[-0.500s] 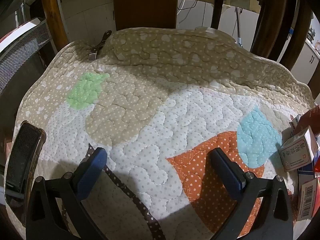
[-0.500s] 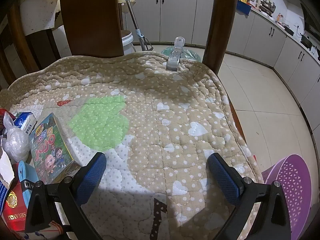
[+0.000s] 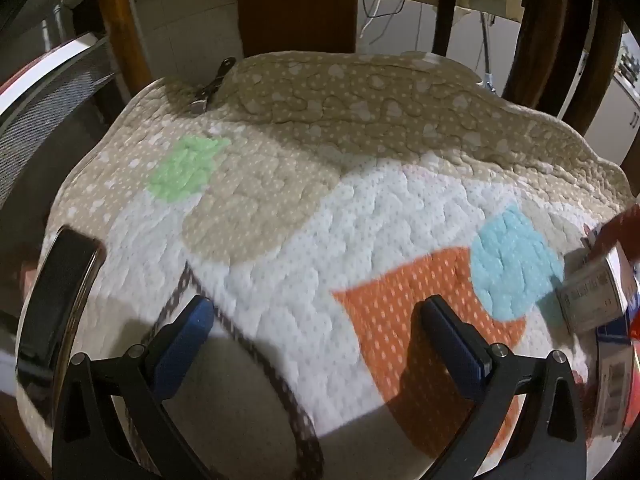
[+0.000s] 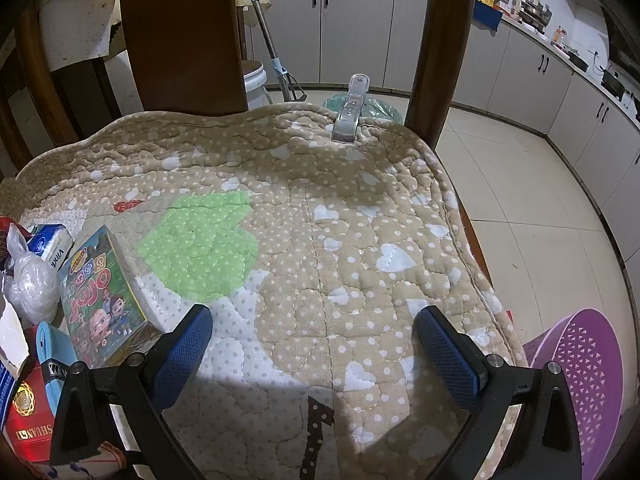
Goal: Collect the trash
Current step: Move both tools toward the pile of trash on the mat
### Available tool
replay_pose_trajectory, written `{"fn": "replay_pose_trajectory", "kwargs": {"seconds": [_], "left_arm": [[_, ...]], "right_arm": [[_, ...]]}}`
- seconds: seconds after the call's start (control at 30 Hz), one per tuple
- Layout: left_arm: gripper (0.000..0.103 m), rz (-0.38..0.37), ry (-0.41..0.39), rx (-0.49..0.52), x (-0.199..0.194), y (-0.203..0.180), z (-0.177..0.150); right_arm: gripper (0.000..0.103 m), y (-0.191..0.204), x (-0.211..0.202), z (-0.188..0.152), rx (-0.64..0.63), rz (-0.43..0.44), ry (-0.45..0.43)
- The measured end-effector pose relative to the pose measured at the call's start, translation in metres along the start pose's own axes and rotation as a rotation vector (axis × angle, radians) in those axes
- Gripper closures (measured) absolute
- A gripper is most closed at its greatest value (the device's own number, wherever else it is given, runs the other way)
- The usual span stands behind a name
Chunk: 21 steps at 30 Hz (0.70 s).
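Note:
A quilted cloth covers the table; it also shows in the right wrist view. My left gripper is open and empty above the cloth. A small white carton and other boxes lie at the right edge of its view, blurred. My right gripper is open and empty. To its left lies a pile of trash: a cartoon box, a clear plastic bag, a tissue pack, a red box and a blue item.
A purple basket stands on the floor beside the table's right edge. A phone lies at the cloth's left edge. Metal clips hold the cloth at the far edge. Chair backs stand behind the table.
The left gripper's view has shifted slightly and is blurred from motion; the boxes at its right sit closer to the frame edge. The right gripper has not moved.

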<state>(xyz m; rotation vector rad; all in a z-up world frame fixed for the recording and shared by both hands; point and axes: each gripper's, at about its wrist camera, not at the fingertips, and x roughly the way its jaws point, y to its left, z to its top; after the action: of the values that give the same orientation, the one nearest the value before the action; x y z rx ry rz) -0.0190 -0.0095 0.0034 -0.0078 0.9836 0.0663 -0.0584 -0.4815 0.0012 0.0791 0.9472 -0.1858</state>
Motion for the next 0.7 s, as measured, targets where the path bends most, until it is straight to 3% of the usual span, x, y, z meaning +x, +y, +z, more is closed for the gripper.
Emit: {"fn": "replay_pose_trajectory", "kwargs": {"seconds": [0.23, 0.5, 0.7], "left_arm": [[0.0, 0.011, -0.018, -0.034, -0.023, -0.006, -0.031], [0.0, -0.008, 0.004, -0.05, -0.018, -0.001, -0.025], [0.0, 0.129, -0.004, 0.004, -0.025, -0.022, -0.025]], "right_arm": [[0.0, 0.0, 0.0, 0.0, 0.0, 0.0, 0.0], [0.0, 0.0, 0.0, 0.0, 0.0, 0.0, 0.0], [0.0, 0.0, 0.0, 0.0, 0.0, 0.0, 0.0]]}}
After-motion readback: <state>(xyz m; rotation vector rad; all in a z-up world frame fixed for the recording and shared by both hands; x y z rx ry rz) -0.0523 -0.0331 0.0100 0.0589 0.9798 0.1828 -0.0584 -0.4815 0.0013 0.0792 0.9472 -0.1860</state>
